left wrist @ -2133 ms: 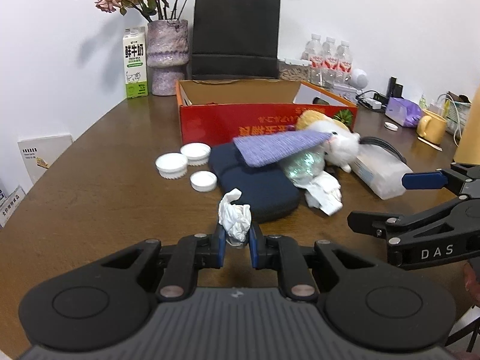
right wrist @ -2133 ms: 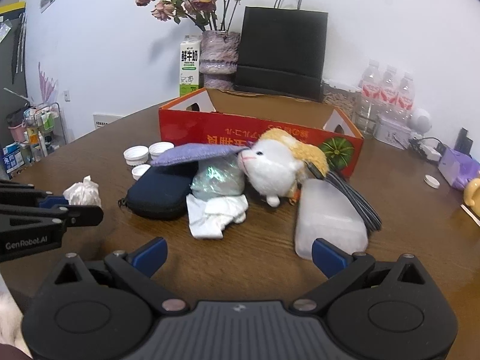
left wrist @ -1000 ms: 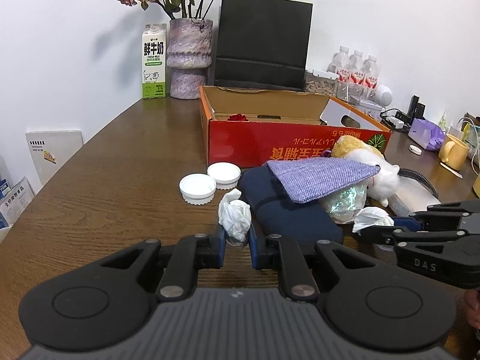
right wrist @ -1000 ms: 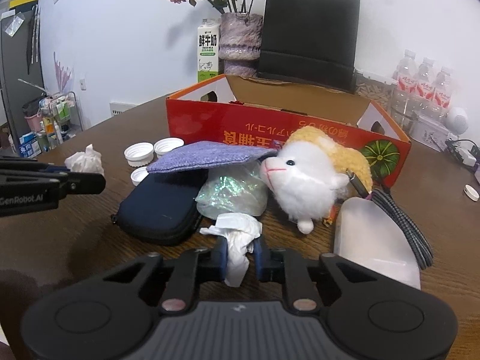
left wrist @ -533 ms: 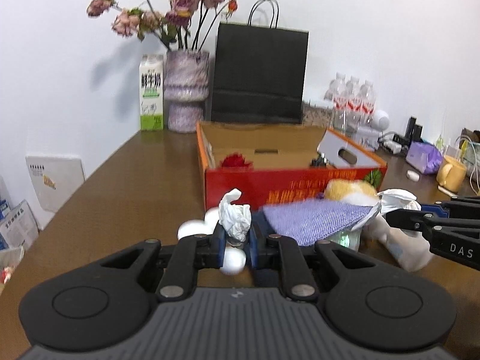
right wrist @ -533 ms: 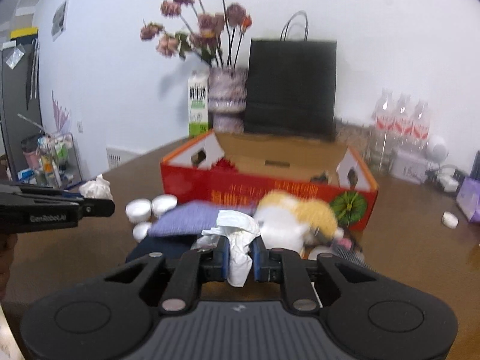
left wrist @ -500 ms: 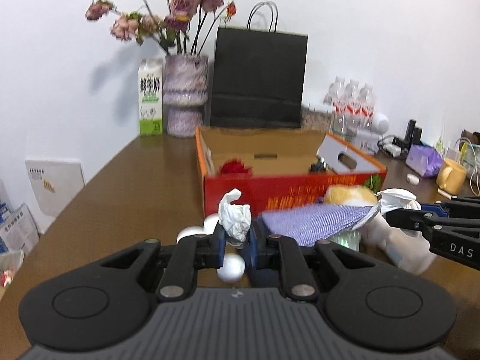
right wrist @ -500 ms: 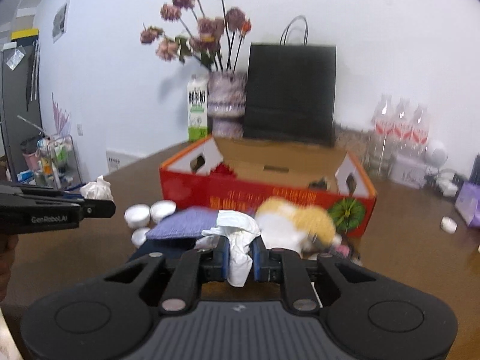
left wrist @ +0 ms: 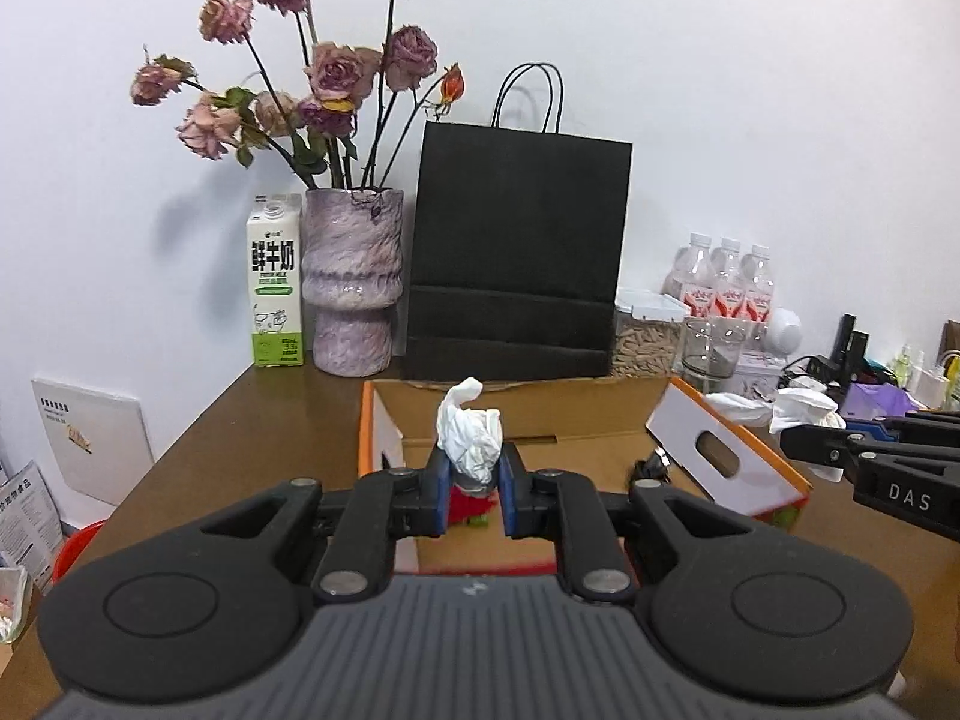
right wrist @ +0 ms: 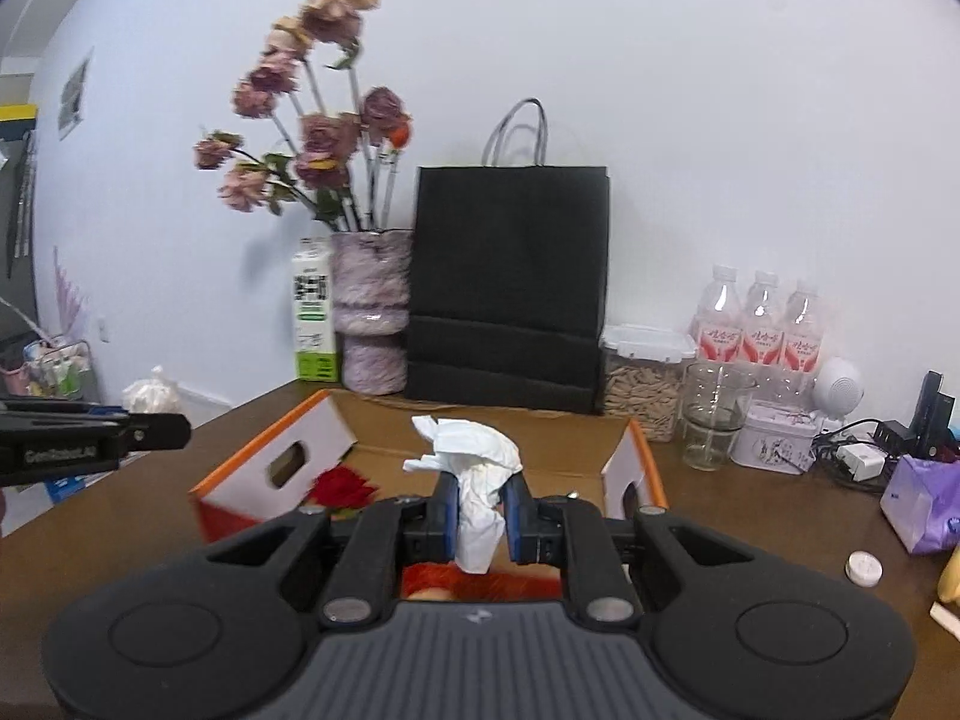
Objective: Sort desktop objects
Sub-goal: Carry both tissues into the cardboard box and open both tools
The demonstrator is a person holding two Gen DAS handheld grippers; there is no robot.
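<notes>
Brown desk (left wrist: 252, 420); crumpled white tissue (left wrist: 469, 437) between left gripper (left wrist: 471, 495) pads.

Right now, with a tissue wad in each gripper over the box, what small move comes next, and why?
Probably open the left gripper first. It is shut on its tissue wad, which sits above the open box, with the red flower right below, so the wad should drop inside. The right gripper holds its own tissue over the box and could release next.

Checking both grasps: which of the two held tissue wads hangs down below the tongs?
The tissue in the right tongs: its tail droops below the pads. The wad in the left tongs bunches above them.
</notes>
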